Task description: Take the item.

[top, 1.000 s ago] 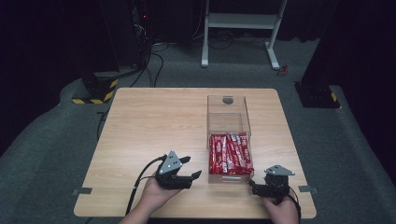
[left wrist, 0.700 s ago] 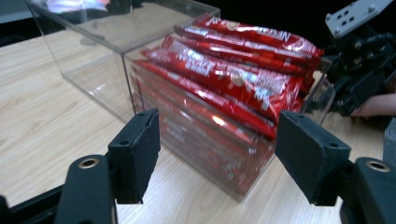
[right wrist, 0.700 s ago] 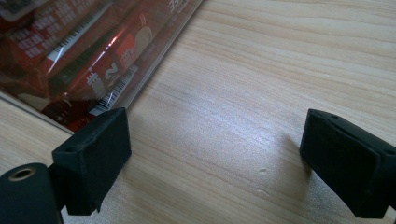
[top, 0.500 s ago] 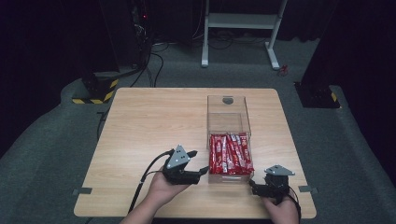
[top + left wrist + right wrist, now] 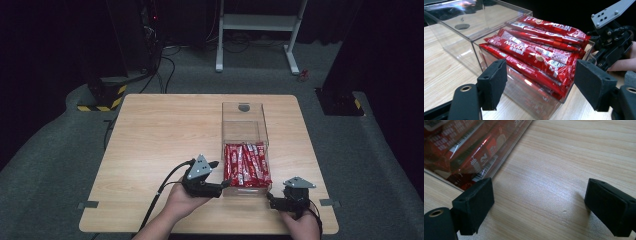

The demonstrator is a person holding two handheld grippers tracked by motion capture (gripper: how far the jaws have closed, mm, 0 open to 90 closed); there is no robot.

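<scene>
Left claw lined up on the red sachets, jaws wide and empty.

My left gripper (image 5: 216, 176) sits right at the near-left corner of the clear box (image 5: 245, 127), released, holding nothing, and through its own view the red sachets (image 5: 536, 53) lie straight ahead and a touch above the jaw line, heaped in the near end of the box. Their long axis runs away from me, toward the far side of the wooden table (image 5: 160, 130), so my jaws straddle across them rather than along them. My right gripper (image 5: 280, 201) rests on the table just beyond the box's near-right corner, also spread open and empty, with the sachets (image 5: 461, 147) off to its left behind the clear wall. Left is the nearer claw, I judge; it needs to come up over the rim and in.
</scene>
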